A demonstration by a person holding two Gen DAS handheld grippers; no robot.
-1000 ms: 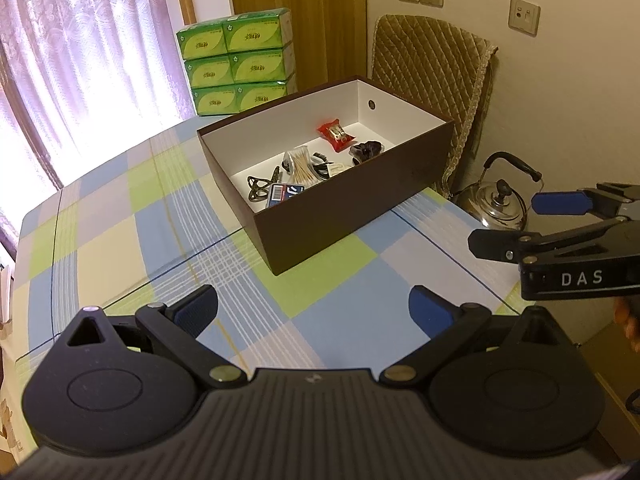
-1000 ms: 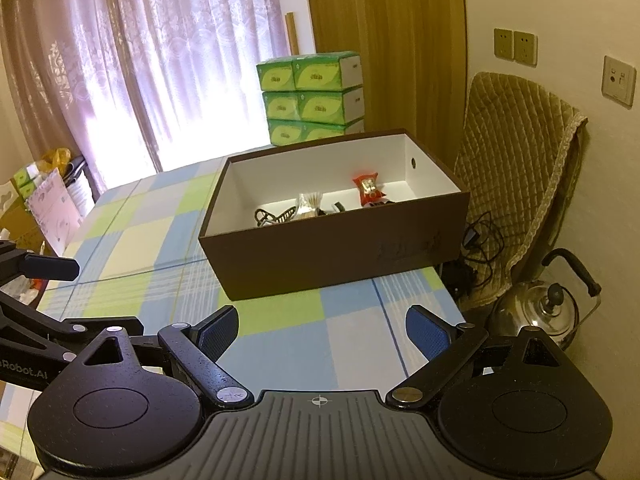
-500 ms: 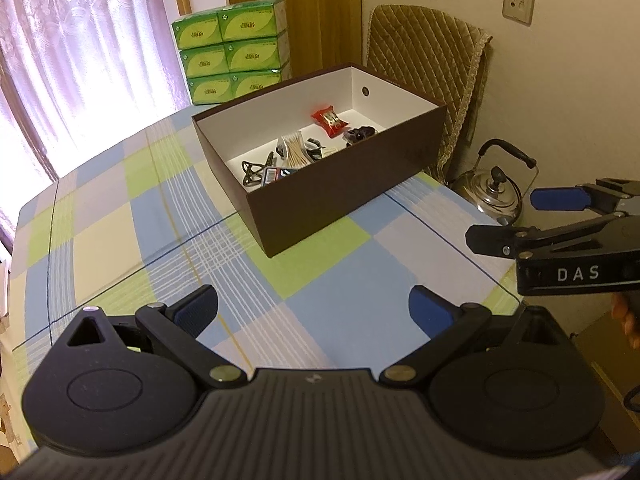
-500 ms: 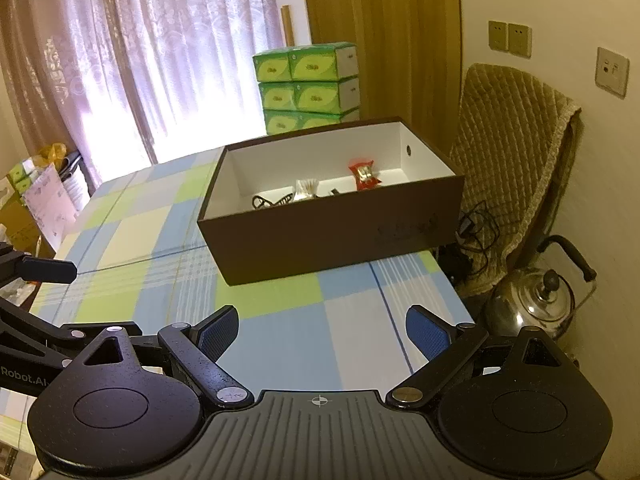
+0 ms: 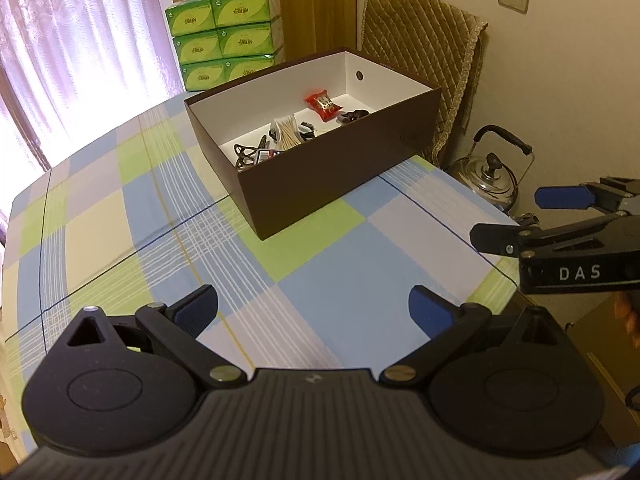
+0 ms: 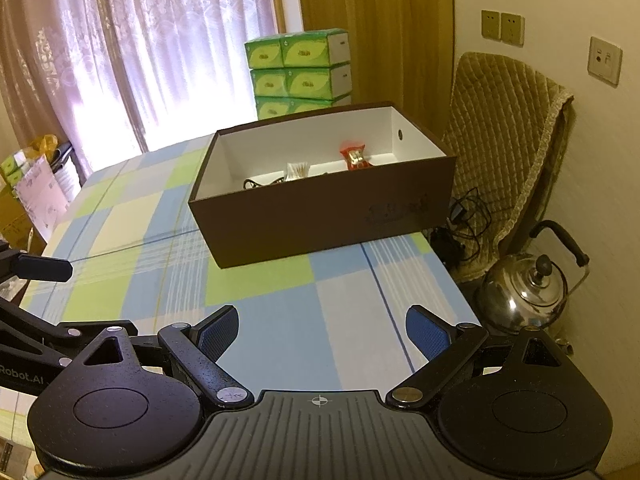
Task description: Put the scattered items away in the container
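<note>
A brown box with a white inside [image 5: 332,176] [image 6: 328,216] stands at the table's far right corner. Inside lie a red snack packet [image 5: 322,105] [image 6: 354,157], a bag of cotton swabs [image 5: 287,132] [image 6: 297,170], a black wire clip [image 5: 244,154] and other small dark items. My left gripper [image 5: 314,312] is open and empty, held over the checked tablecloth well short of the box. My right gripper [image 6: 322,330] is open and empty too, near the table's front right. In the left wrist view the right gripper [image 5: 520,216] shows from the side at the right edge.
The checked tablecloth [image 5: 120,216] is bare in front of the box. Green tissue boxes [image 5: 226,36] are stacked behind it. Beside the table stand a chair with a quilted cover [image 6: 504,136] and a steel kettle [image 6: 528,292] on the floor. Curtains fill the left.
Both grippers have drawn back and risen a little, so the box looks smaller and farther. Both stay open and empty. Nothing in the box has moved.
</note>
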